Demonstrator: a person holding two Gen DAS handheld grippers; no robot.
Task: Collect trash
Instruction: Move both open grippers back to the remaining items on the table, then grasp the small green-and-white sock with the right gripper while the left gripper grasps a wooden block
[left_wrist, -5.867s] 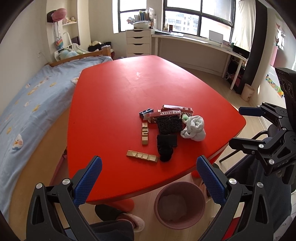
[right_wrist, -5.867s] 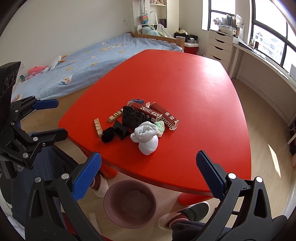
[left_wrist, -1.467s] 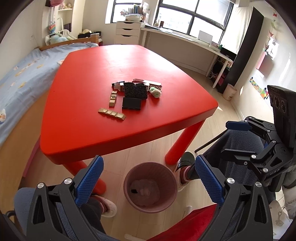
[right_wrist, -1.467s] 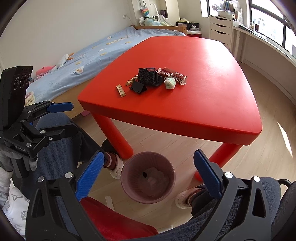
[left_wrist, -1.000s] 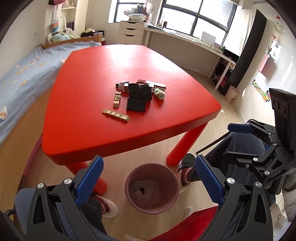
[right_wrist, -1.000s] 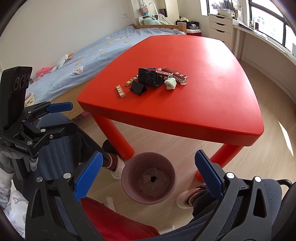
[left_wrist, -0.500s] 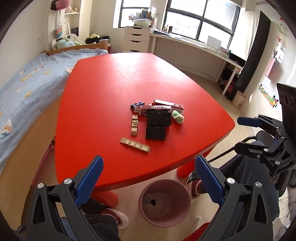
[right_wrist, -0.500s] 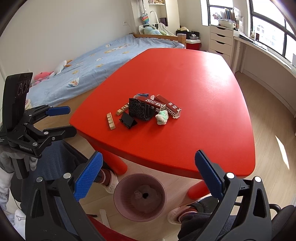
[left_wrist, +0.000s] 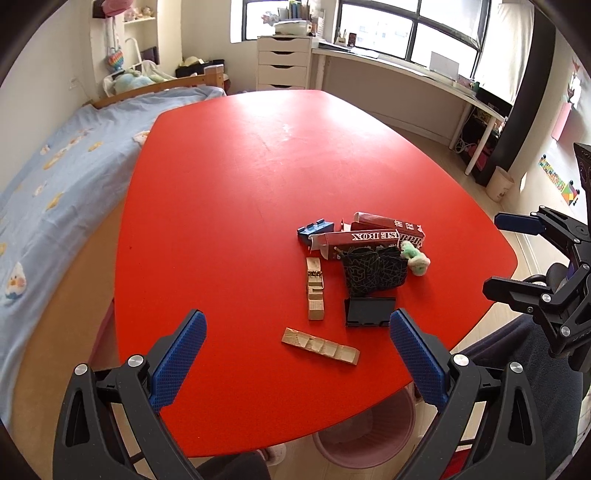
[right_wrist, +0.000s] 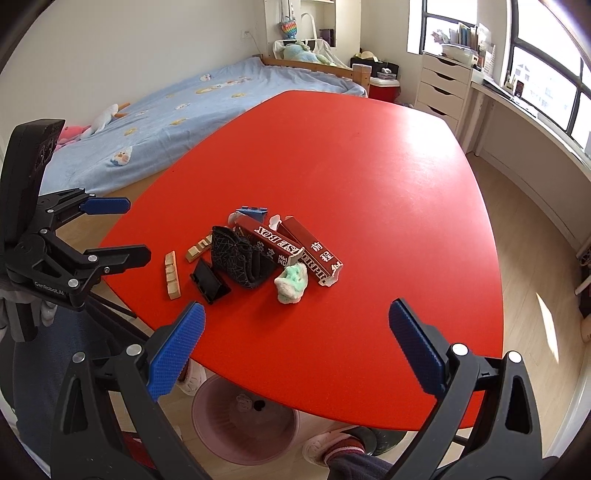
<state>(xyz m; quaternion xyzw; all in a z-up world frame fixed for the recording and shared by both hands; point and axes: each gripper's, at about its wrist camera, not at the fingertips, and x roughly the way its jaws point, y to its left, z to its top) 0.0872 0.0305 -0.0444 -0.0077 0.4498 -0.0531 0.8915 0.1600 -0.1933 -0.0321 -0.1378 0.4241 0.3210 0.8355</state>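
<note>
Grippers, two. Left gripper (left_wrist: 297, 354): jaws spread wide, nothing between them, held low over the near edge of the table (left_wrist: 229, 206). Right gripper (right_wrist: 295, 343): jaws likewise spread wide, nothing held, over the near table edge on the other side.

Bin (right_wrist: 245, 421), one, pink, round, on the floor partly under the near table edge, between the two grippers. It holds a whitish wad and a small dark item; further contents cannot be told.

Table, one, red, rounded top. All loose items lie in one cluster toward its near right part.

Wooden strips, two. Nearest strip (left_wrist: 320, 347) lies crosswise, apart from the rest. Second strip (left_wrist: 315, 288) lies lengthwise, just left of the black items.

Black stand (left_wrist: 369, 311), one, small, folded plastic, just in front of the pouch.

Pouch (left_wrist: 375, 271), one, black with a pale line pattern, touching the cartons behind it.

Tissue wad (right_wrist: 291, 284), one, white and pale green, crumpled, just right of the pouch and touching the end of a carton.

Cartons, two, long, dark red with white lettering. Front carton (left_wrist: 356, 240) lies against the pouch; rear carton (left_wrist: 389, 225) lies alongside, touching it. Both show torn open ends.

Blue piece (left_wrist: 316, 230), one, small, plastic, at the left end of the cartons.

Bed (left_wrist: 55, 177), one, pale blue cover with small duck prints, left of the table.

Drawer unit (left_wrist: 282, 62), one, white, under the window.

Desk (left_wrist: 406, 79), one, long, white, along the window wall.
</note>
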